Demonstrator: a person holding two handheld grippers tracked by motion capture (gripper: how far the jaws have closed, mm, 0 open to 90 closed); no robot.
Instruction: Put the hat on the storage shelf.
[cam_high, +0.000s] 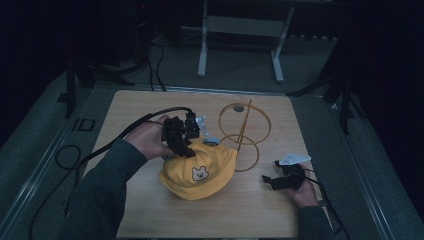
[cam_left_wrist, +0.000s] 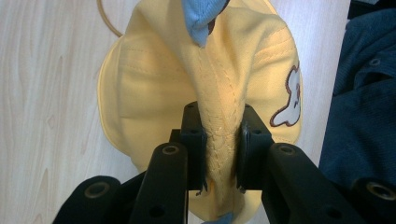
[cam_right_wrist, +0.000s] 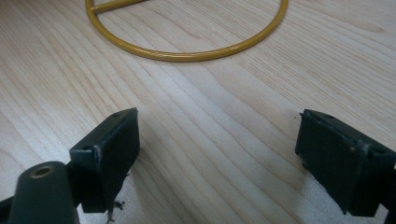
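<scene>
Left gripper (cam_left_wrist: 219, 154) jaws clamped on yellow hat (cam_left_wrist: 154, 84) (mid-table), right gripper (cam_right_wrist: 217, 154) jaws apart.

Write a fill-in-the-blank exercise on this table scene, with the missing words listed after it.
1. The left gripper is shut on a fold of the ____ hat.
2. The patch on the hat shows a small ____.
3. The right gripper rests on the wooden table with its jaws ____.
4. Beyond the hat stands a stand of yellow wire ____.

Missing words: yellow; bear; open; rings
</scene>
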